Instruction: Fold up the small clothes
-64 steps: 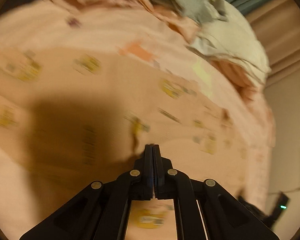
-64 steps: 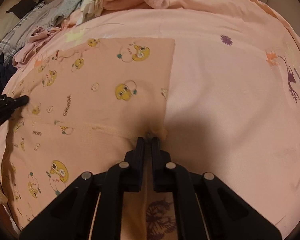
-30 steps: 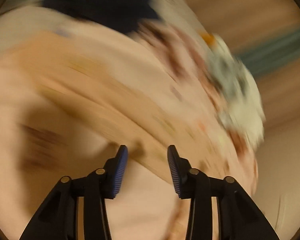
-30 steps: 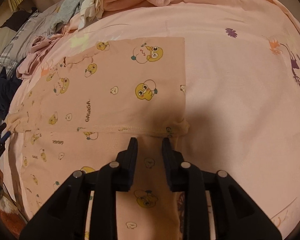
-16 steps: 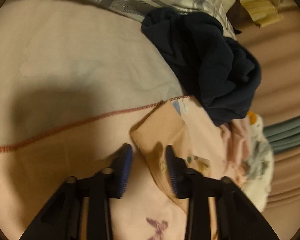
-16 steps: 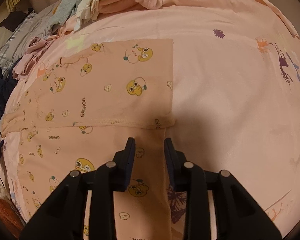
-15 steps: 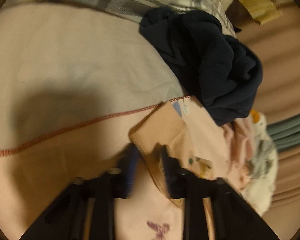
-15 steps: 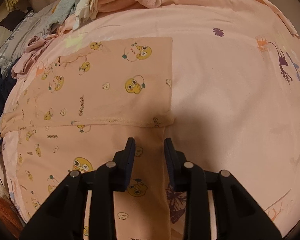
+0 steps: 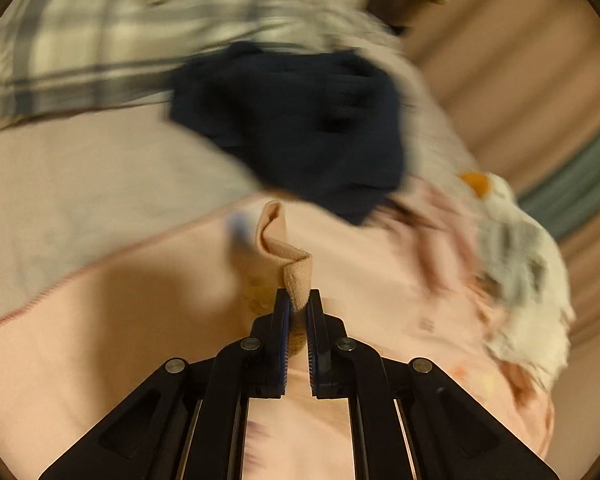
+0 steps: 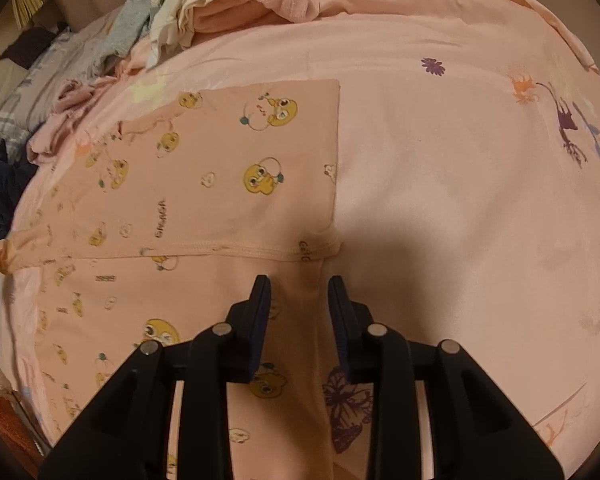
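Observation:
A peach garment (image 10: 228, 184) printed with yellow ducks lies flat on the pink bedsheet (image 10: 460, 200), one part folded over along a stitched hem (image 10: 236, 247). My right gripper (image 10: 299, 292) hovers open just short of that hem, above the garment's right edge, with no cloth pinched between its fingers. In the left wrist view my left gripper (image 9: 297, 304) is shut on the garment's ribbed cuff (image 9: 296, 272), which stands up in a fold above the sheet. The same raised cuff (image 10: 4, 256) shows at the far left of the right wrist view.
A dark navy garment (image 9: 300, 128) lies just beyond the cuff, with plaid bedding (image 9: 100, 32) behind it. A heap of unfolded clothes (image 10: 228, 4) sits at the bed's far side. White and grey cloth (image 9: 528, 280) lies to the right, against curtains.
My left gripper closed on the cuff at the garment's corner and lifted it off the sheet. My right gripper stayed open over the hem, hardly moving.

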`<state>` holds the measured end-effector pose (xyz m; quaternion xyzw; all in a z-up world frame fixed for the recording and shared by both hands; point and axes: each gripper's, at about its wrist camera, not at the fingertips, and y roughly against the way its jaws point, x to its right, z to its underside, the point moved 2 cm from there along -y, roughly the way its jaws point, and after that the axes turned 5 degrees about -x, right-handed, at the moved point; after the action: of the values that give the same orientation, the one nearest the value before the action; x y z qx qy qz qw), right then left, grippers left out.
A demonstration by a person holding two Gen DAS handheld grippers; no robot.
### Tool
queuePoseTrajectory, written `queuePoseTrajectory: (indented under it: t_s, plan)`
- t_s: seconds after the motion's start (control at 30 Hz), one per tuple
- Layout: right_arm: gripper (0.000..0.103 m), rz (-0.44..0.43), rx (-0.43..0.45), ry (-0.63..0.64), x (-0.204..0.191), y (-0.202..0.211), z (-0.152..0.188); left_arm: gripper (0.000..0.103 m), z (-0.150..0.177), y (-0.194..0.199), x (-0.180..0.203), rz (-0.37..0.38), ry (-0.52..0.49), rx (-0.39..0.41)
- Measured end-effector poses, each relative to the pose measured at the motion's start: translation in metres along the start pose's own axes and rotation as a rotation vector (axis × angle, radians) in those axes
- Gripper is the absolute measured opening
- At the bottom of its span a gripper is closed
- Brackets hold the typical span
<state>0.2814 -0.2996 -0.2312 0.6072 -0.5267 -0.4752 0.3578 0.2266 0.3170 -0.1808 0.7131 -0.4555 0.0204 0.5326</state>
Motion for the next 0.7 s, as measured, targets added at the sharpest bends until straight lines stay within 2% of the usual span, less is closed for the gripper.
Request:
queuePoseTrajectory:
  t_s: [0.07, 0.17, 0.27, 0.43, 0.53, 0.63, 0.7]
  plan:
    - [0.03, -0.039, 0.008, -0.003, 0.001, 0.004, 0.002, 0.006, 0.016, 0.009, 0.047, 0.034, -0.116, 0.001]
    - [0.03, -0.043, 0.028, -0.011, 0.003, 0.009, 0.004, 0.006, 0.049, 0.009, 0.117, 0.1, -0.247, -0.024]
    - [0.03, -0.076, 0.048, -0.039, 0.009, 0.016, 0.005, 0.006, 0.092, -0.006, 0.182, 0.186, -0.322, -0.109]
    - [0.03, -0.102, 0.08, -0.07, 0.025, 0.029, 0.009, 0.006, 0.185, -0.041, 0.26, 0.256, -0.436, -0.262]
    - [0.03, -0.114, 0.088, -0.101, 0.038, 0.032, 0.012, 0.006, 0.235, -0.066, 0.281, 0.26, -0.47, -0.37]
    - [0.03, -0.13, 0.087, -0.135, 0.05, 0.033, 0.013, 0.006, 0.261, -0.088, 0.289, 0.21, -0.506, -0.412]
    - [0.03, -0.141, 0.084, -0.141, 0.053, 0.034, 0.014, 0.006, 0.267, -0.093, 0.29, 0.179, -0.509, -0.439]
